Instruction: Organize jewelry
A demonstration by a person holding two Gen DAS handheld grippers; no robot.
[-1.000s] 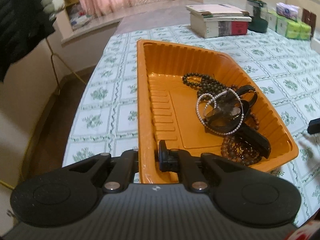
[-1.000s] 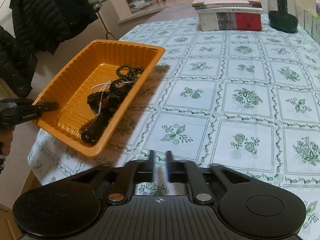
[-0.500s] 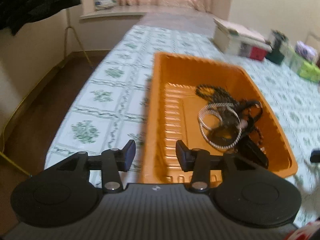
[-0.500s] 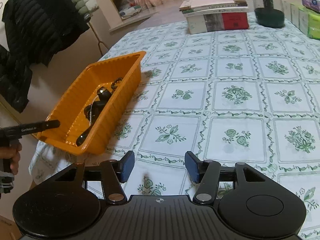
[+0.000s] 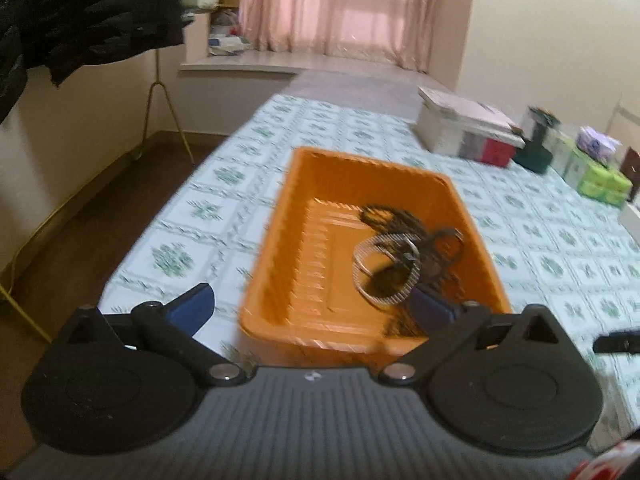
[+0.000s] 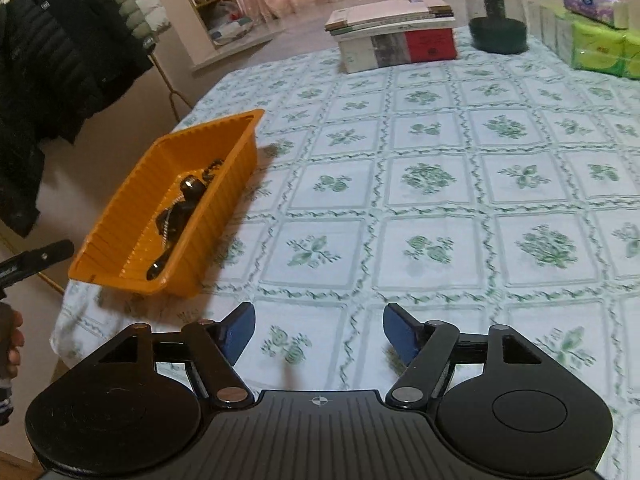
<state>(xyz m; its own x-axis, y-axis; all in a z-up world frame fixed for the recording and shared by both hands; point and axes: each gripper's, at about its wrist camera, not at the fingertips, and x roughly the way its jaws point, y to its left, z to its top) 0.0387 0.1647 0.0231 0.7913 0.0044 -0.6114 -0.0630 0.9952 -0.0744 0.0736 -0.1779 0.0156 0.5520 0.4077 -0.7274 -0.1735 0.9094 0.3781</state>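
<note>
Resting near the corner of the desk, whose cloth was white with green flower squares, the ribbed orange plastic tray held the jewelry: a tangle of dark bead strands, a pale pearl-like loop and black pieces, heaped toward the tray's right half in the left wrist view.

The left gripper stood released, its jaws having just been opening to full spread; the blue-padded fingers straddled the tray's near end without touching it, and nothing was grasped. The jewelry lay just beyond the right-hand finger.

The right gripper hovered over bare cloth, well apart from the tray, which sat to its far left. Its jaws had also just been opening, with nothing between them.

A stack of books lay at the far side.
</note>
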